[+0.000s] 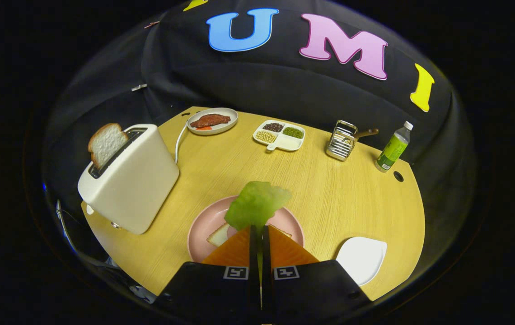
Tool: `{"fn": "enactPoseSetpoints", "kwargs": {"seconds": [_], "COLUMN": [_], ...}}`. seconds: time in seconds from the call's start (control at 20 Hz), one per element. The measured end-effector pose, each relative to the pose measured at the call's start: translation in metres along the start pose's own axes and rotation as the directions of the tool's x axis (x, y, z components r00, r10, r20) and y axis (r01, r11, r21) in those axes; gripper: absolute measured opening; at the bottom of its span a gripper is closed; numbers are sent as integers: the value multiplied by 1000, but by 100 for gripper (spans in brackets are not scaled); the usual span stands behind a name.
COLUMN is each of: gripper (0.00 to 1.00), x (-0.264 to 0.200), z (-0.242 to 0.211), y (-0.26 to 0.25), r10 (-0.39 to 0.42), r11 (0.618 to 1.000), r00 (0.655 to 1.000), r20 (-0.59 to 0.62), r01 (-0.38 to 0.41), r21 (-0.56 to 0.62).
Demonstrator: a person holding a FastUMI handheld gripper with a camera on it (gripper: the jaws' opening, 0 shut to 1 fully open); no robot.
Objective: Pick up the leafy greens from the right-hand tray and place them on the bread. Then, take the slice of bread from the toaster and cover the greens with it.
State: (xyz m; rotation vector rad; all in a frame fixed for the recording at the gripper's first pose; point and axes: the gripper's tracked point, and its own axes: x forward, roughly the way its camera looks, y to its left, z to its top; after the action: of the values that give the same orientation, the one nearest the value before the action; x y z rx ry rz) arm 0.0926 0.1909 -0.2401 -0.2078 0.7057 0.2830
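Observation:
My gripper (257, 229) is shut on a pale green lettuce leaf (257, 204), which sticks up from between the fingertips. It hangs over a pink plate (202, 228) that carries a slice of bread (220, 235), partly hidden by the fingers. To the right of the fingers lies a white tray (362, 258) with nothing on it. At the left stands a white toaster (131, 178) with a slice of bread (106, 142) poking out of its slot.
On the round wooden table (330, 194), far side: a plate with a piece of meat (212, 121), a divided dish of beans (280, 134), a wire rack (342, 141) and a green bottle (394, 148). The toaster's cord (179, 143) runs toward the meat plate.

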Motion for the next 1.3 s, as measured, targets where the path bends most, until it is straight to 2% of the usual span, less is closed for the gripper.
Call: {"fn": "enactPoseSetpoints", "kwargs": {"seconds": [0.4, 0.65, 0.75, 0.8, 0.95, 1.0, 1.05, 1.1, 1.2, 1.3], "gripper": [7, 22, 35, 50, 55, 65, 69, 81, 93, 100], "x": [29, 34, 34, 33, 27, 26, 24, 19, 9, -3], "z": [-25, -27, -29, -30, -25, -23, -20, -16, -5, 13], "y": [16, 30, 36, 36, 37, 39, 39, 40, 44, 45], "r10": [-29, -6, 9, 7, 8, 15, 15, 21, 35, 37], "r11": [998, 1000, 1000, 1000, 1000, 1000, 1000, 999, 998, 998], "r00": [997, 996, 995, 995, 997, 997, 998, 998, 999, 999], "r20": [-66, -85, -97, -99, -79, -71, -63, -52, -18, 29], "r01": [25, 5, -8, -6, -7, -14, -13, -19, -33, -38], "r21": [-53, -13, 8, 10, 12, 18, 25, 37, 56, 49]}}
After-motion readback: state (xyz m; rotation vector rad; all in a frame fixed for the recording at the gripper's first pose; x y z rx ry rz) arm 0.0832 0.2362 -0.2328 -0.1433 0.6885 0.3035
